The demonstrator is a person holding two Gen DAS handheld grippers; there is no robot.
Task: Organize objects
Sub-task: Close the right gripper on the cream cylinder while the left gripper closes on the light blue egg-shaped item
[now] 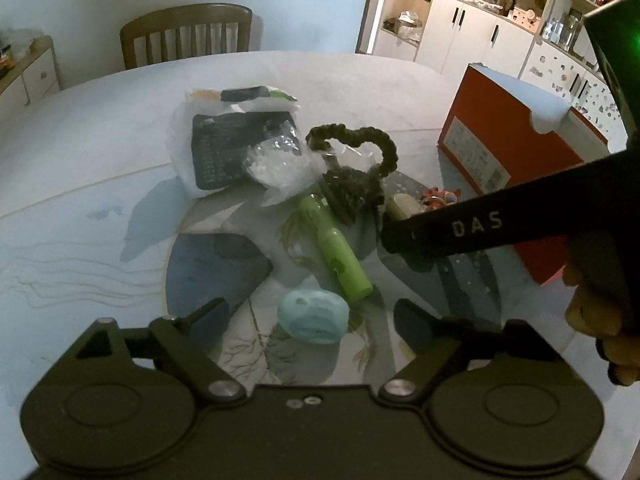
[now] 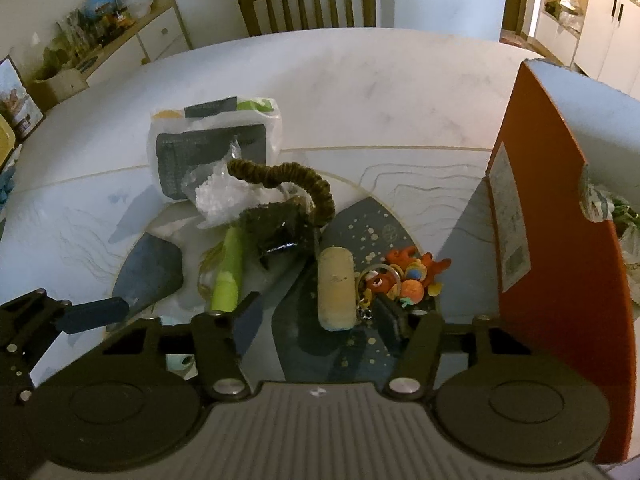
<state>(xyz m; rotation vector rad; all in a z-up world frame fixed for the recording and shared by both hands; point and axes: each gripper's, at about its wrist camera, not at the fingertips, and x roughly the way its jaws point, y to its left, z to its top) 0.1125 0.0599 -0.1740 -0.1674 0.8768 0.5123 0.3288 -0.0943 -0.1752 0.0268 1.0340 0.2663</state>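
Note:
A heap of small things lies on the round patterned centre (image 2: 372, 224) of the white table. In it are a light blue oval case (image 1: 312, 322), a green tube (image 1: 336, 256), a cream cylinder (image 2: 336, 292), a dark scrunchie band (image 2: 288, 178), an orange toy keychain (image 2: 410, 276), a clear plastic bag (image 1: 276, 164) and a white pouch with a dark label (image 1: 224, 144). My left gripper (image 1: 310, 306) stands open around the blue case without touching it. The open right gripper (image 2: 320, 308) straddles the cream cylinder, pads apart from it. One right-gripper finger (image 1: 460, 226) crosses the left wrist view.
An orange shoebox (image 2: 540, 200) stands upright at the right of the heap, close to the right gripper. A wooden chair (image 2: 308, 0) is at the table's far side. A sideboard (image 2: 120, 40) with clutter stands back left. A hand (image 1: 592, 320) holds the right gripper.

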